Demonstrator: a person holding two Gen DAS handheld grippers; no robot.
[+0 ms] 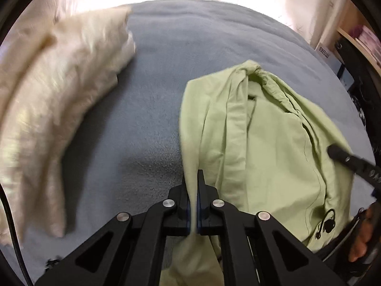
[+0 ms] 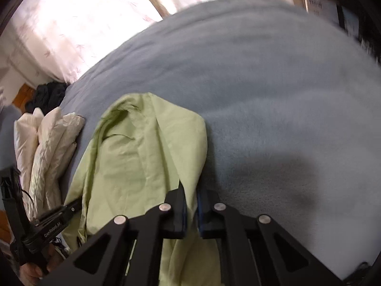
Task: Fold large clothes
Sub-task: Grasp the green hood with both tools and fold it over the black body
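A light green jacket [image 1: 273, 143] lies crumpled on a grey-blue blanket [image 1: 154, 95] on a bed. My left gripper [image 1: 193, 178] is shut on the jacket's left edge, with cloth running between the fingers and hanging below. My right gripper [image 2: 190, 190] is shut on the jacket's right edge [image 2: 190, 147]. The jacket [image 2: 133, 157] spreads to the left of it in the right wrist view. The right gripper's finger also shows at the right edge of the left wrist view [image 1: 343, 158]. The left gripper shows at lower left in the right wrist view [image 2: 69, 211].
A cream quilted garment [image 1: 59, 90] lies on the bed to the left; it also shows in the right wrist view [image 2: 47, 147]. Bright curtains [image 2: 71, 23] hang behind the bed. A shelf with books [image 1: 364, 40] stands at far right. Dark clothes [image 2: 50, 93] lie beside the bed.
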